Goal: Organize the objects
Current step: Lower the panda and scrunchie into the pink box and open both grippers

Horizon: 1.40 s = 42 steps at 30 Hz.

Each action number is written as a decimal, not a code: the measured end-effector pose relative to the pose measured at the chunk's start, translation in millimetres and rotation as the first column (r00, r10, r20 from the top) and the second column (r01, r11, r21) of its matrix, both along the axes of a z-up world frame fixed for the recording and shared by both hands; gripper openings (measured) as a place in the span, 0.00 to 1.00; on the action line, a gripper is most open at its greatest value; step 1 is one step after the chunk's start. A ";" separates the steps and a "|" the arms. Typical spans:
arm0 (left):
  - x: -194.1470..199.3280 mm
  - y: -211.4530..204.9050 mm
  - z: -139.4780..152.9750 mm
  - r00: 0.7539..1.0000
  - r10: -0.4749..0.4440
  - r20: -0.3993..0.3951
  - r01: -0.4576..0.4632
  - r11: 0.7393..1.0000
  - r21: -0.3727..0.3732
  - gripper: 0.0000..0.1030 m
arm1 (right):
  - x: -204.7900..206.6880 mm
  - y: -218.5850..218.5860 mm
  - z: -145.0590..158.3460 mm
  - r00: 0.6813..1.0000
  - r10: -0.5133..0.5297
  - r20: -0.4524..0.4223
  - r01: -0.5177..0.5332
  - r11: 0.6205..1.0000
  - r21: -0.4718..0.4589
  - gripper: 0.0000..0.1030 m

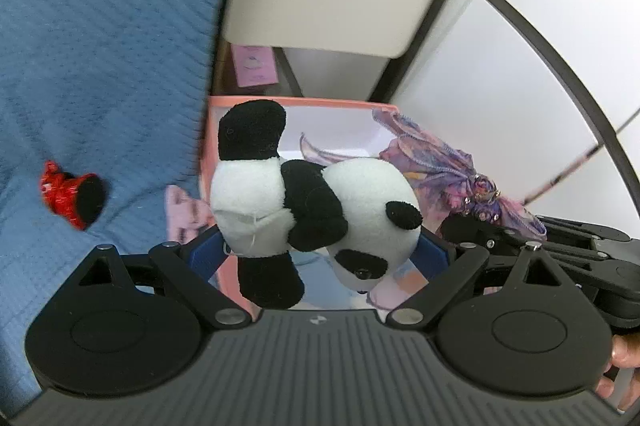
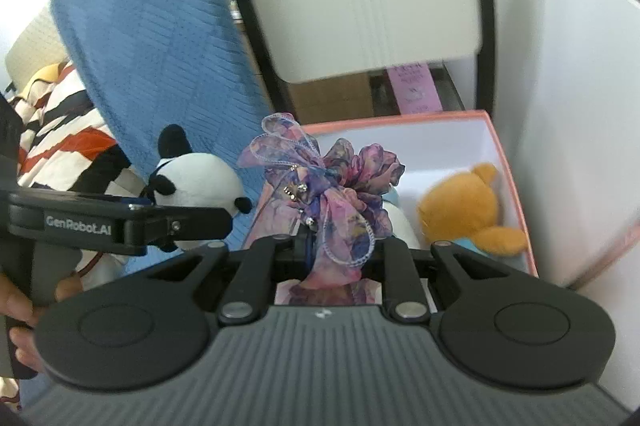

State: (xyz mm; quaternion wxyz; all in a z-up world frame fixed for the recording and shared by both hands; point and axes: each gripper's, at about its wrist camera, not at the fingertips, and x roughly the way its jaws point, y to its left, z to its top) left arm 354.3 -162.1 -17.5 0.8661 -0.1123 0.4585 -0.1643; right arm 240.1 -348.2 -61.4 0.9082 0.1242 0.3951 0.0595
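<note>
Blue bedspread (image 1: 100,66) fills the left wrist view; left tongs (image 1: 320,250) grip a plush panda (image 1: 312,202) over a pink box (image 1: 280,102). Right wrist view: right tongs (image 2: 332,246), nearly closed, pinch a purple ribbon bow (image 2: 320,186); beyond them, an orange teddy (image 2: 468,206) lies in the box.

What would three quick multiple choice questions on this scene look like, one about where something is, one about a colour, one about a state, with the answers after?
1. Where is the orange teddy bear?
A. on the blue blanket
B. inside the pink box
C. held by a gripper

2. What colour is the small object lying on the blanket?
A. red
B. green
C. yellow

3. What is the left gripper doing?
A. hanging empty
B. gripping the fabric bow
C. holding the panda plush

Answers: 1 B, the bear lies within the box walls. 2 A, it is bright red. 3 C, the panda plush sits between its fingers; the right gripper has the bow.
</note>
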 end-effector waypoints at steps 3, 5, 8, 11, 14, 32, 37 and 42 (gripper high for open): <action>4.2 -21.5 -14.2 0.999 -0.030 -0.021 0.030 1.000 0.003 0.93 | -5.9 -14.4 -12.8 0.999 -0.036 -0.028 0.036 0.999 0.012 0.20; 7.7 -34.9 -26.9 0.998 -0.055 -0.037 0.055 0.998 0.006 0.93 | -9.3 -23.9 -23.4 0.997 -0.063 -0.051 0.064 0.998 0.009 0.20; 13.3 -47.7 -45.9 0.996 -0.059 -0.069 0.059 0.998 0.003 0.93 | -14.9 -35.6 -38.4 0.994 -0.087 -0.070 0.088 0.996 0.011 0.20; 15.1 -60.8 -57.8 0.993 -0.070 -0.094 0.070 0.998 0.003 0.93 | -17.8 -43.8 -53.7 0.991 -0.103 -0.087 0.104 0.995 0.007 0.20; 14.7 -73.6 -68.2 0.991 -0.076 -0.107 0.079 0.997 0.024 0.93 | -20.3 -50.0 -67.4 0.988 -0.116 -0.104 0.118 0.993 0.008 0.20; 10.8 -85.9 -80.2 0.982 -0.130 -0.138 0.137 0.990 0.041 0.96 | -31.3 -62.2 -76.4 0.985 -0.155 -0.079 0.153 0.988 -0.024 0.73; 3.6 -74.8 -66.9 0.989 -0.119 -0.092 0.121 0.993 0.018 1.00 | -31.5 -58.0 -60.1 0.990 -0.134 -0.034 0.133 0.990 -0.044 0.73; 0.5 -59.9 -52.2 0.995 -0.073 -0.075 0.073 0.997 0.003 1.00 | -31.3 -54.7 -44.6 0.988 -0.152 -0.021 0.151 0.988 -0.029 0.74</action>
